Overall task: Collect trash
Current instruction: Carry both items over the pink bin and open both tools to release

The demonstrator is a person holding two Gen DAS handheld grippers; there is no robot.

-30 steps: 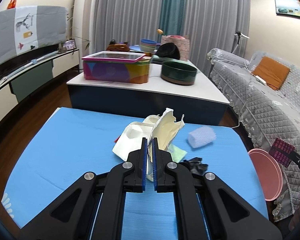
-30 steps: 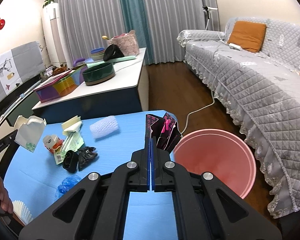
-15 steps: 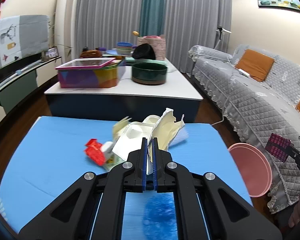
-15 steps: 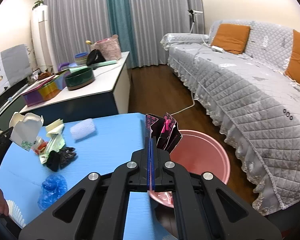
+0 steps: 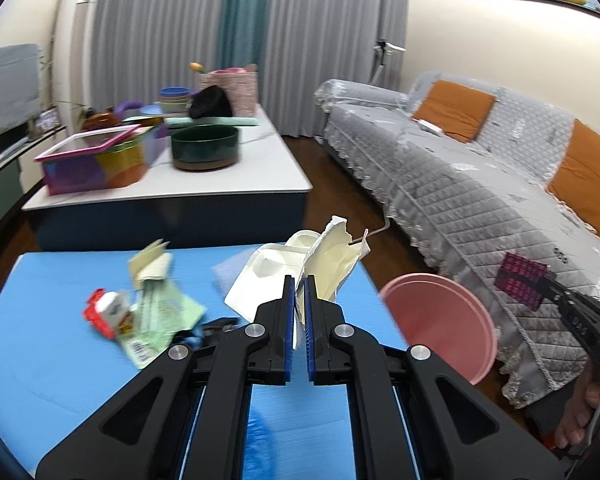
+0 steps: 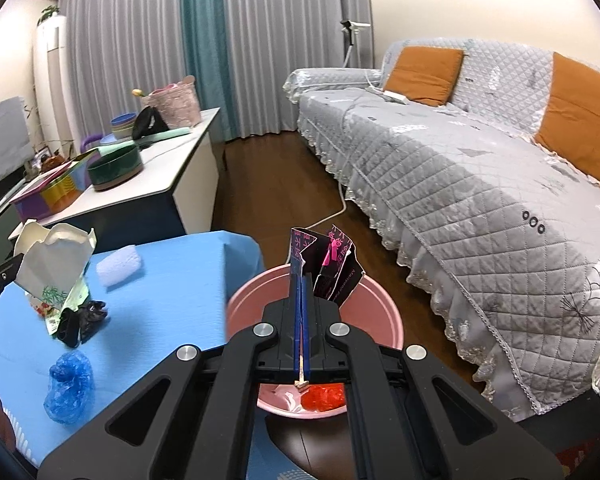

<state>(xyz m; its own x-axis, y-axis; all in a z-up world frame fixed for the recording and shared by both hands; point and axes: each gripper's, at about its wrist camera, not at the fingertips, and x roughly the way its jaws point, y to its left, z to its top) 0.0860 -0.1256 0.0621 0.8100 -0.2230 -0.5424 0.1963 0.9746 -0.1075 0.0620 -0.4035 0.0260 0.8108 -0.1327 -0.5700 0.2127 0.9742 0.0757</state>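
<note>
The left gripper point(image 5: 297, 288) sits at the bottom middle of its view. Its jaws are almost closed and pinch a torn white carton point(image 5: 332, 254). The carton sticks up above the blue table point(image 5: 60, 360).

The right gripper point(image 6: 302, 284) is at the bottom middle of its view. Its jaws are tight together on a black and pink wrapper point(image 6: 332, 264). The wrapper hangs right over the pink bin point(image 6: 380, 308), which stands on the floor just beside the table, low in the middle of the frame. Something red point(image 6: 324, 396) lies inside the bin.

More trash lies on the table at the left: a blue bag point(image 6: 68, 388), a white foam piece point(image 6: 120, 266) and black scraps point(image 6: 88, 316).
</note>
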